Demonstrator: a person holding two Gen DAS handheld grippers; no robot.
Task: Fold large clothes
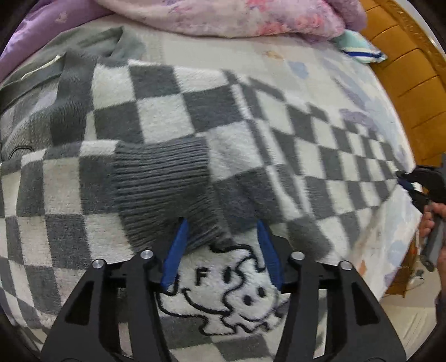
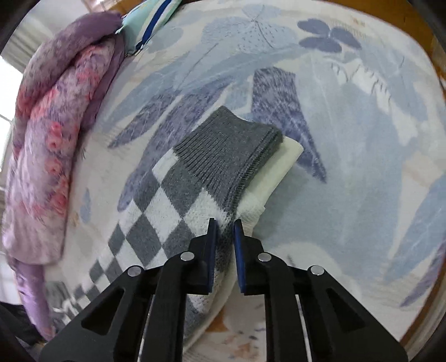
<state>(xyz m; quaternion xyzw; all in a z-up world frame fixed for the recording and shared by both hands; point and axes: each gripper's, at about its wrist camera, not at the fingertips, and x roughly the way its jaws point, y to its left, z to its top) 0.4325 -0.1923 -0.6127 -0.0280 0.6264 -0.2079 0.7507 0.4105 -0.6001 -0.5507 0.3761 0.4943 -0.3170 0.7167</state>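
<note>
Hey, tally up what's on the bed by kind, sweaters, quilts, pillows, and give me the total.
Checkered sweaters: 1, the checkered sweater
Floral quilts: 1, the pink floral quilt
Striped pillows: 1, the teal striped pillow
Plain grey garments: 1, the grey garment beyond the sweater
Total: 4

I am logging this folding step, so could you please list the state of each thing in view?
checkered sweater: spread flat on bed, one sleeve folded across body
grey cuff: lying on sweater front
left gripper: open above sweater
right gripper: shut on sleeve
floral quilt: bunched at bed edge
</note>
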